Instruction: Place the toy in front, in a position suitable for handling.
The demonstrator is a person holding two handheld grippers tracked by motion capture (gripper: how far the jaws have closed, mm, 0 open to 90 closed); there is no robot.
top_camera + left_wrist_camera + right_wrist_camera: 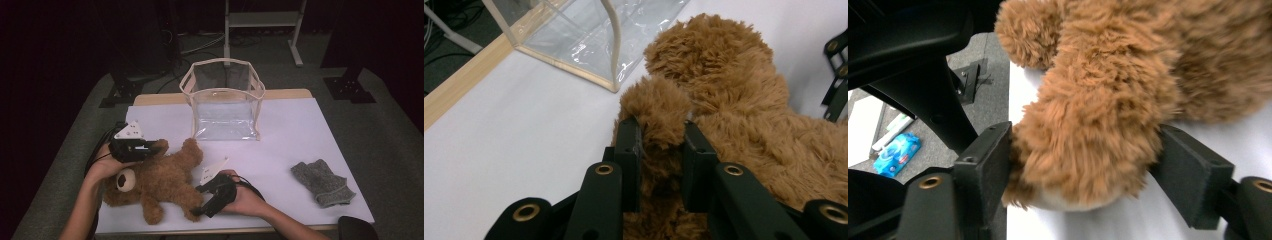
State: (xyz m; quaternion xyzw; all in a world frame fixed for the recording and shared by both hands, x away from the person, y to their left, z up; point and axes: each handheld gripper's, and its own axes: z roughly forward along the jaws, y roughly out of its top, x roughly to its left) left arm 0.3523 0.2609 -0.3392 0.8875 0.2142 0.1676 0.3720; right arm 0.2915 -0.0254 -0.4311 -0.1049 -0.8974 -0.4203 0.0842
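While the teddy bear (pixel 155 185) lies on its back at the near left of the white table (pixel 300 135), it is held at two ends. One of its arms is pinched between the jaws of the left gripper (pixel 150 148), as is seen in the left gripper view, where the fur (pixel 659 115) is squeezed narrow between the two black pads (pixel 630 150). A leg is clasped by the right gripper (pixel 200 210); in the right gripper view the foot (pixel 1088 150) is bracketed by both pads (pixel 985 160), set wide, and the fur is pressed on each side. The bear's long axis runs roughly left to right across the near edge, head toward the left hand (pixel 102 167). The clear bag (pixel 223 100) stands open and upright behind the bear, farther from the person and slightly to the right. A lift up and forward is judged to be called for, with the left gripper the nearer to the bag's mouth. A grey cloth (pixel 322 182) lies well apart at the right.
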